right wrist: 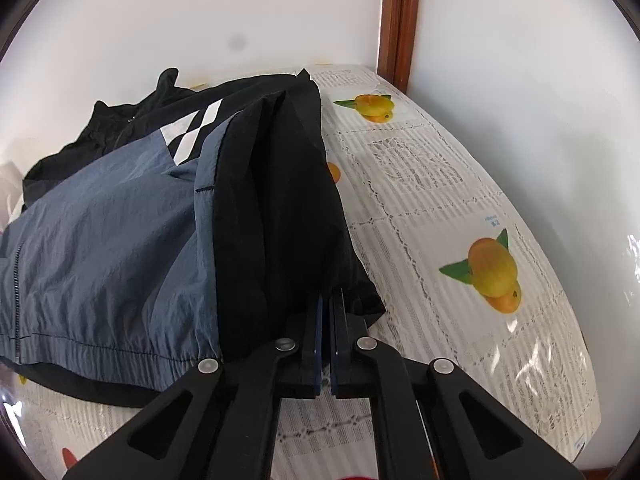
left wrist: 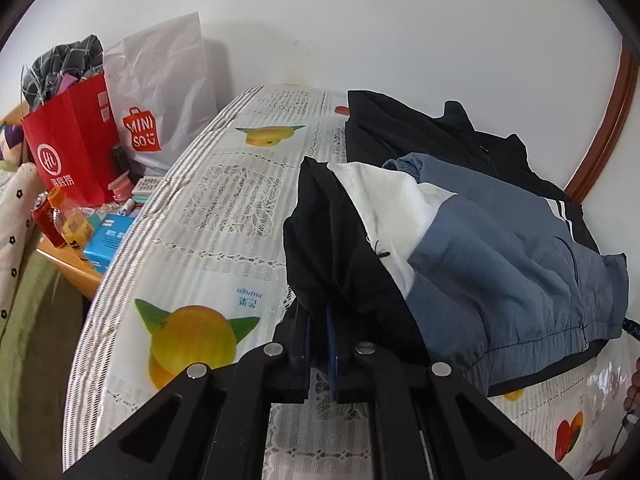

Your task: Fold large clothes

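Left tongs (left wrist: 320, 320) clamped on a black fold of the jacket (left wrist: 500, 248), tips buried in the cloth and out of sight. Right tongs (right wrist: 328, 304) likewise pinched on black fabric at the jacket's other side, tips lost under the fold. Jacket lying on the worktop (left wrist: 208, 216), blue-grey panels up, white lining (left wrist: 384, 208) showing in the left wrist view, two white stripes (right wrist: 196, 136) near the shoulder in the right. Black collar end bunched toward the wall, hard to read. Lower hem hanging close to the worktop's near edge.

Fruit-print cloth (right wrist: 492, 268) under a glossy clear cover, glare washing out detail at the right. Plenty of bare worktop right of the right tongs, running to the wooden door frame (right wrist: 400, 20) and the wall. More open surface left of the left tongs, up to the striped edge.

Beyond that edge, a cluttered side table (left wrist: 76, 276): red paper bag (left wrist: 68, 148), white Miniso bag (left wrist: 160, 92), orange bottle (left wrist: 70, 220), blue packet (left wrist: 108, 240), smaller bits too jumbled to name. Something brown cut off at the far right of the left view, cannot tell what.
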A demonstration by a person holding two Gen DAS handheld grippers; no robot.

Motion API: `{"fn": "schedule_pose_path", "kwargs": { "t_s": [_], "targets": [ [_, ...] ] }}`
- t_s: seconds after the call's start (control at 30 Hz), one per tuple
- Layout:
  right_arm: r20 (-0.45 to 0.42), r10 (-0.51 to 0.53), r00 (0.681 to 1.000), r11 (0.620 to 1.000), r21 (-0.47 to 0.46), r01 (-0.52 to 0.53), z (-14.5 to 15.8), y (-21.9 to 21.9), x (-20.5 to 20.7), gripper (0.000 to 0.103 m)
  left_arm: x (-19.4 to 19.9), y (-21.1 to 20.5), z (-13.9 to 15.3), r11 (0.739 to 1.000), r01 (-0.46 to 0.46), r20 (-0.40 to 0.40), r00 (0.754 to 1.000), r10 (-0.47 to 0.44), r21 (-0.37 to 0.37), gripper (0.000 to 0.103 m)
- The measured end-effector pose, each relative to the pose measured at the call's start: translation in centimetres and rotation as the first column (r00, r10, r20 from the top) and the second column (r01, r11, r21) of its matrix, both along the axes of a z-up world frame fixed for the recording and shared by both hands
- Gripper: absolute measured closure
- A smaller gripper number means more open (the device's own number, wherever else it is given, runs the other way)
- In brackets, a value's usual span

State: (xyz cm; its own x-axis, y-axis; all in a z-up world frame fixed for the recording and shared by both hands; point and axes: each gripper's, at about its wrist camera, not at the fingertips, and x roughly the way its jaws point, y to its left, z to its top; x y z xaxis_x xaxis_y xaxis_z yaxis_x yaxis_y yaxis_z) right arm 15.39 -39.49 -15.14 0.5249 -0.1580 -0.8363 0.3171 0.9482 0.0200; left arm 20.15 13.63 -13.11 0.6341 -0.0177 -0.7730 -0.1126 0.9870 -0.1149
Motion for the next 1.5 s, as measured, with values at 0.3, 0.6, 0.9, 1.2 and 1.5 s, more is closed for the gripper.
{"fn": "schedule_pose_path", "kwargs": {
  "t_s": [0.3,0.6,0.9,1.2,1.5],
  "targets": [
    [-0.004,0.014,1.0,1.0,0.014,-0.014,0.7,0.3,-3.3,0.101,-4.1,0.4,0.7,1.0,-0.024,0.006,1.0,0.024,0.005,0.097],
    [-0.001,0.009,1.0,1.0,0.01,-0.009,1.0,0.6,-4.8,0.101,-8.6,0.8,0.8,0.999,-0.033,0.0,0.999,0.033,-0.002,0.097],
    [-0.003,-0.008,1.0,0.997,-0.074,0.007,1.9,1.1,-6.9,0.096,-10.9,1.2,2.3,0.998,-0.054,0.021,0.998,0.054,-0.013,0.083],
    [0.143,0.056,0.988,0.997,-0.053,-0.048,6.5,2.8,-9.5,0.053,-13.3,0.1,4.9,0.996,0.009,0.112,0.994,0.001,-0.092,0.063],
    [0.101,0.106,0.989,0.994,-0.028,-0.104,4.2,5.0,-8.4,0.053,-11.9,-1.7,2.9,0.994,0.055,0.05,0.998,-0.05,-0.091,0.063]
  ]
}}
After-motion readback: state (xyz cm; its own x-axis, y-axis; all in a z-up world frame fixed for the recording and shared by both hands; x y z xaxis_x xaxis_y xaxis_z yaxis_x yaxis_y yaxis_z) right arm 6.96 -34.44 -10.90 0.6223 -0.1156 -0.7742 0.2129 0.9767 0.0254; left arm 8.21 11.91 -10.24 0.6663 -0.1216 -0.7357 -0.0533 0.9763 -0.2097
